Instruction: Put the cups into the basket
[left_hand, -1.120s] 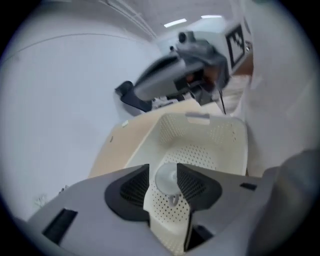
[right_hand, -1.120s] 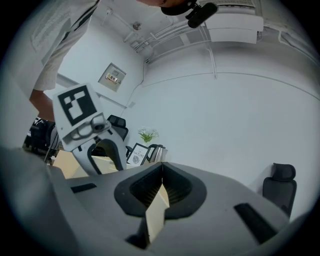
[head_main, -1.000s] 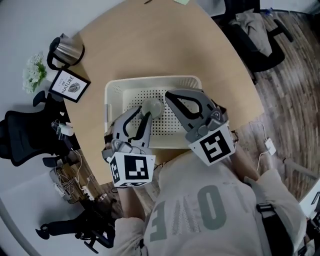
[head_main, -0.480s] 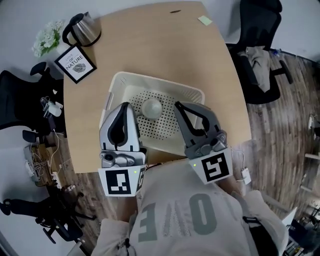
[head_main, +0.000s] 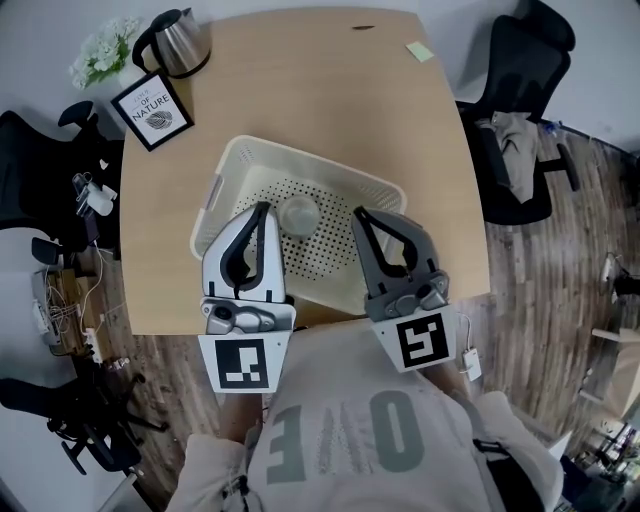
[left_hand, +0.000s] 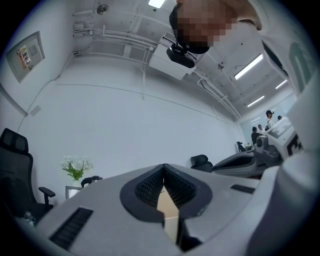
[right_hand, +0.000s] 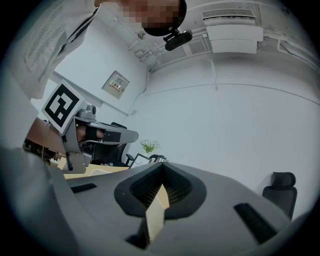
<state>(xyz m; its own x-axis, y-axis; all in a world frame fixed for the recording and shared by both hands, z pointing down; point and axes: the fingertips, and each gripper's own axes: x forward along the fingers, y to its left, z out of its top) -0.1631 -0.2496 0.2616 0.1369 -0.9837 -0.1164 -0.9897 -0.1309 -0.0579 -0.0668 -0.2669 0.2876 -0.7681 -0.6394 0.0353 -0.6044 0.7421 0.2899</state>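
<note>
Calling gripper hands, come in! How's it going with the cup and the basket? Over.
Left gripper shut, empty. Right gripper shut, empty. Cup down inside the basket. Nothing in the way, over.

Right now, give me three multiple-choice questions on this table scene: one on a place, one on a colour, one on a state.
1. Where is the cup?
A) in the basket
B) beside the kettle
C) on the floor

2. What colour is the basket?
A) red
B) cream
C) black

3. How do the left gripper's jaws stand?
A) wide apart
B) closed on the cup
C) closed, nothing between them

Answers:
1 A, the cup sits on the basket's perforated bottom.
2 B, its walls are pale cream.
3 C, the left gripper view shows the pads together and empty.
</note>
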